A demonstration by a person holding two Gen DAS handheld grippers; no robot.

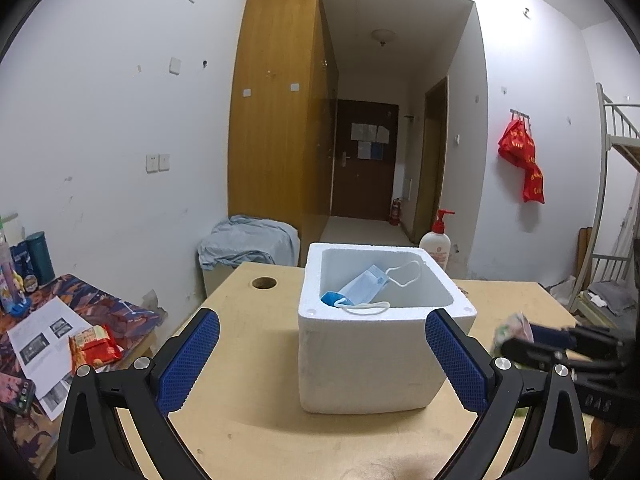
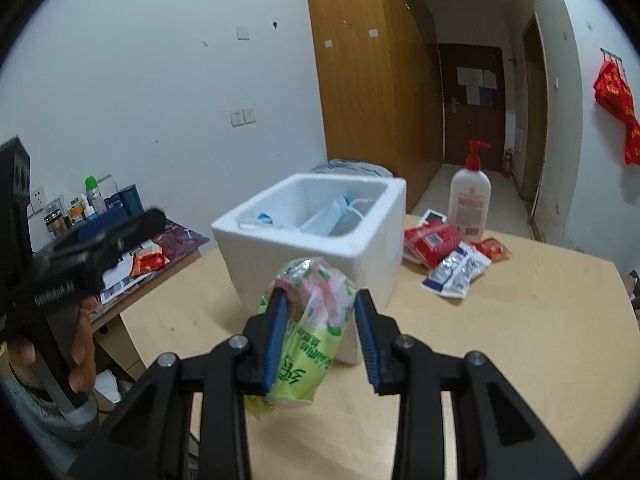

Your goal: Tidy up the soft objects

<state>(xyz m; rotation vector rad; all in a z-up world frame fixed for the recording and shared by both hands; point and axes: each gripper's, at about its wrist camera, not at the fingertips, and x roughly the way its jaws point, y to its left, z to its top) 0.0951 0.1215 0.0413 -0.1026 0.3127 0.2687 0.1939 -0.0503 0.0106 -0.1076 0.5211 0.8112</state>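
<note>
Right wrist: right tongs (image 2: 320, 300) clamped on tissue pack (image 2: 308, 320); left tongs (image 1: 322, 330) apart, facing foam box (image 1: 380, 356).

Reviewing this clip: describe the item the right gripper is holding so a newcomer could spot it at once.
Start at the white foam box on the wooden table. Just in front of it, lifted off the table, the right gripper is shut on a tissue pack. Unlike the red and silver packets lying beside the pump bottle, it is light green with pink flowers.
</note>
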